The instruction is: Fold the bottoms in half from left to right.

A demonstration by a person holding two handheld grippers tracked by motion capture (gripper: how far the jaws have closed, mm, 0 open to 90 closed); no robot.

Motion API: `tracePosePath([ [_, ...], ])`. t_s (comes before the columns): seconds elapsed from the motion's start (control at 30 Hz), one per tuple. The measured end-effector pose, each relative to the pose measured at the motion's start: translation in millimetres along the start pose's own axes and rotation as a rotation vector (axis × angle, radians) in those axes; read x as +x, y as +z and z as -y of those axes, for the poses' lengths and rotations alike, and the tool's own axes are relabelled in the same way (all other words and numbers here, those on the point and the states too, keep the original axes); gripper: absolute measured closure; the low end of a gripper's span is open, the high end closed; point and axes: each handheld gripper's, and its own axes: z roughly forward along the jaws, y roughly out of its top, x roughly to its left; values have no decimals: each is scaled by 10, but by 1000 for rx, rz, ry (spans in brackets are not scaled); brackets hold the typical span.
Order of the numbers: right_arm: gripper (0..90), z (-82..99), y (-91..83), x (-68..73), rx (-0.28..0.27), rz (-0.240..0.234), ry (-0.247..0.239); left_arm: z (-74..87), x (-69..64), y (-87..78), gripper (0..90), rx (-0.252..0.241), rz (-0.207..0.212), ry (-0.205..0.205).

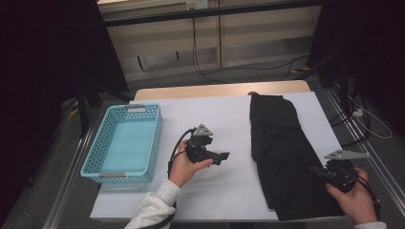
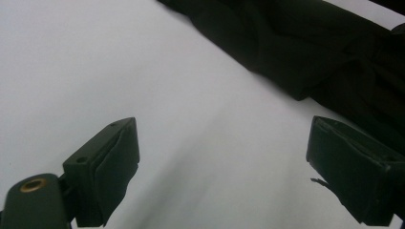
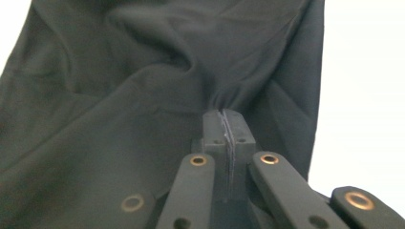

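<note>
Black hand-held gripper (image 1: pixel 224 156) with grey triangular plate, brass-ringed screw holes, black cable; pale grey sleeve (image 1: pixel 154 208).

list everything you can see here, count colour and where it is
black garment: one, black, lying crumpled lengthwise on the right part of the table
basket: one, turquoise plastic, perforated walls, on the left edge of the table, nothing in it
table: one, white cover over a wooden top, centre of the high view
cables: several, dark, on the floor behind and to the right of the table
left claw: one, black, jaws open, above bare table between basket and garment
right claw: one, black, jaws shut on a pinch of the garment near its right side
hands: two, one per claw, at the near edge
</note>
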Motion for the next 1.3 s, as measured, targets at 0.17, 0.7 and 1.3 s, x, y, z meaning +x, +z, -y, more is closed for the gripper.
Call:
tracePosePath([
  [0.17, 897, 15, -171, -91, -33, -3, 23, -1, 13, -6, 111, -5, -1, -4],
  [0.7, 658, -25, -129, -157, -28, 65, -23, 17, 51, -9, 107, 8, -9, -11],
  [1.3, 451, -735, 647, 304, -87, -43, -66, 178, 185, -227, 93, -1, -62, -76],
])
